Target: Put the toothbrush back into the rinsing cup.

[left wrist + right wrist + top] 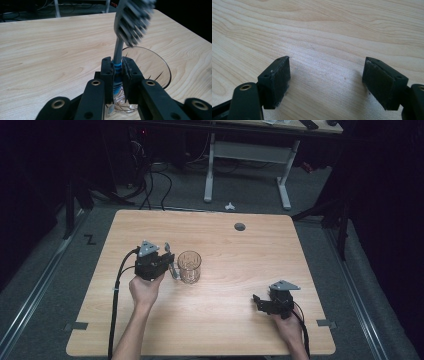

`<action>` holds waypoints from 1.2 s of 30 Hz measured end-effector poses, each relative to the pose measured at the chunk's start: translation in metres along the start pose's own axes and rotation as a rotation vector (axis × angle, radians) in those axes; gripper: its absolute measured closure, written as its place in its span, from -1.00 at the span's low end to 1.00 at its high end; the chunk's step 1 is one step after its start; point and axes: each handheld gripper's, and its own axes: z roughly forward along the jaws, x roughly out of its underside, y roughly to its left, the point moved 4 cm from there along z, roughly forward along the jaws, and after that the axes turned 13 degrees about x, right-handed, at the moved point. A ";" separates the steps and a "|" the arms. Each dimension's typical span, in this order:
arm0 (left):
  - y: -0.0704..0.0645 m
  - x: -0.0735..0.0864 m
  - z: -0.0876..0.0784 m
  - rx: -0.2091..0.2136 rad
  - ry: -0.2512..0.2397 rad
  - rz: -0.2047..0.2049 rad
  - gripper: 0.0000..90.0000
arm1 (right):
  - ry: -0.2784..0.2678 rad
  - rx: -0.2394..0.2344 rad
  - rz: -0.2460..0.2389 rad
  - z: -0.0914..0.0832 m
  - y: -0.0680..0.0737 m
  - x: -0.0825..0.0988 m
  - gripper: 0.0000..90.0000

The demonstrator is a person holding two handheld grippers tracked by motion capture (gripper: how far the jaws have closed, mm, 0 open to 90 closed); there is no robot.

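Beside the glass (189,266) on the table (225,320), the left gripper (117,72) clamps a toothbrush (118,53), which should probably be lowered slowly and centred over the rim, while the right gripper (325,82) rests apart.

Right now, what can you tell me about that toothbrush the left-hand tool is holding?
The toothbrush has a grey neck, a head of pale bristles that looks blurred, and blue ribbed bands on its handle, apparently plastic. The left gripper clamps it at those blue bands, jaws closed on both sides. It stands roughly upright, head up, just beside the rim of a clear patterned glass on the wooden table. Its lower end is hidden behind the jaws.
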 end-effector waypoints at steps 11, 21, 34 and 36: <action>-0.001 0.004 0.006 0.001 0.030 0.004 0.77 | 0.000 0.000 -0.001 0.000 0.000 0.000 -0.50; -0.003 0.005 0.008 0.021 0.040 0.003 0.66 | 0.000 0.000 0.000 0.000 0.000 0.000 -0.50; -0.002 0.007 -0.004 -0.001 0.027 0.013 0.32 | -0.001 0.000 0.000 0.000 0.000 0.000 -0.50; -0.002 0.008 -0.007 -0.005 0.026 0.013 0.29 | 0.000 0.000 0.000 0.000 0.000 0.000 -0.50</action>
